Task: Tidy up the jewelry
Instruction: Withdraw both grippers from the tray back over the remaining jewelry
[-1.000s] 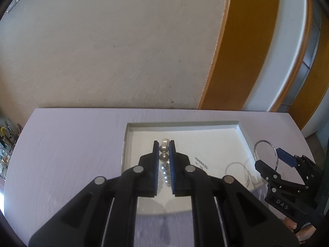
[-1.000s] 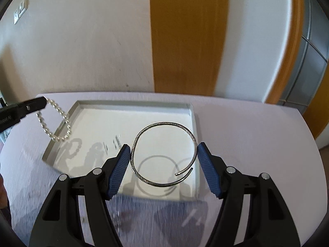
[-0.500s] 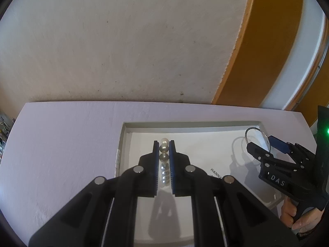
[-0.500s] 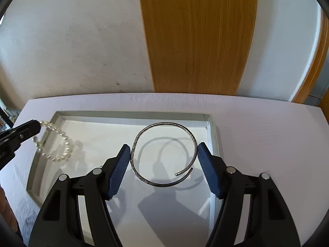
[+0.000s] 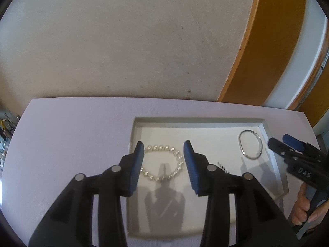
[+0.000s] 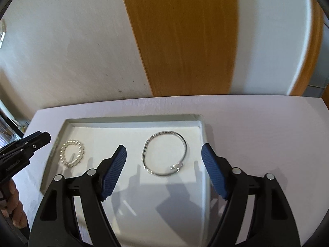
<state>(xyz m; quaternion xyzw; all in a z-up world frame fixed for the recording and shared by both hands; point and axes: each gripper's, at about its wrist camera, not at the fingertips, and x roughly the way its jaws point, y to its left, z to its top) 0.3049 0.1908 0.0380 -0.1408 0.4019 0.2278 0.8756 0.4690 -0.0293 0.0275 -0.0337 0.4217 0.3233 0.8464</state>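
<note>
Now 2 pieces lie in the white tray [image 6: 202,144]: the pearl bracelet [image 5: 164,162] near its left wall, the silver bangle [image 6: 165,153] near its right wall. Left gripper [image 5: 162,160] and right gripper [image 6: 164,164] have just opened wide, holding nothing. Little looks left.

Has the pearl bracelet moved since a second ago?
Yes. The pearl bracelet left the left gripper, whose jaws have just been opening, and now lies flat on the tray floor near its left wall.
</note>
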